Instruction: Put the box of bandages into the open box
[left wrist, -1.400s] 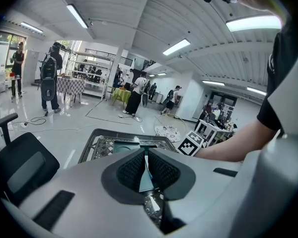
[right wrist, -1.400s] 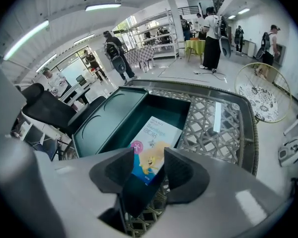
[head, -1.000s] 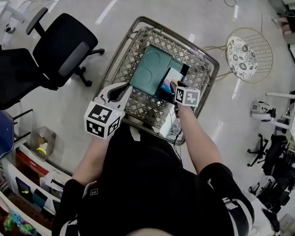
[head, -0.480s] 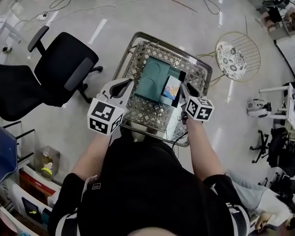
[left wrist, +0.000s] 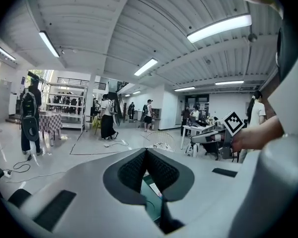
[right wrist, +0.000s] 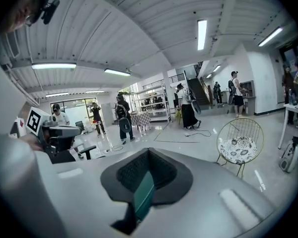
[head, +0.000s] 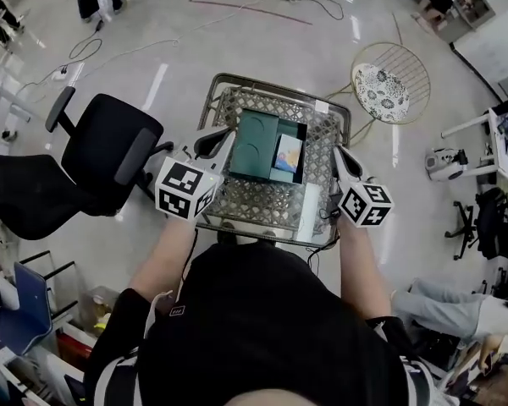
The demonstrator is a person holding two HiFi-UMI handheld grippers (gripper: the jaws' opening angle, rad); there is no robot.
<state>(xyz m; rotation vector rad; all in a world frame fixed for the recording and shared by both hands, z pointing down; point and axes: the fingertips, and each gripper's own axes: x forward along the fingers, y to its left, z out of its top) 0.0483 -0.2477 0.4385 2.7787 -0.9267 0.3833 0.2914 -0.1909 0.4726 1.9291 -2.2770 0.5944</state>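
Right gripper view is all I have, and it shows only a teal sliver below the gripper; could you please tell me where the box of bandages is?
Observer: In the head view the box of bandages lies inside the open box, in its dark half.
Operator: Is this gripper clear of it?
Observer: Yes. The right gripper is at the wire basket's right edge, apart from the open box; its jaws have just closed on nothing.
Operator: And the other one?
Observer: The left gripper is at the basket's left edge, shut and empty.
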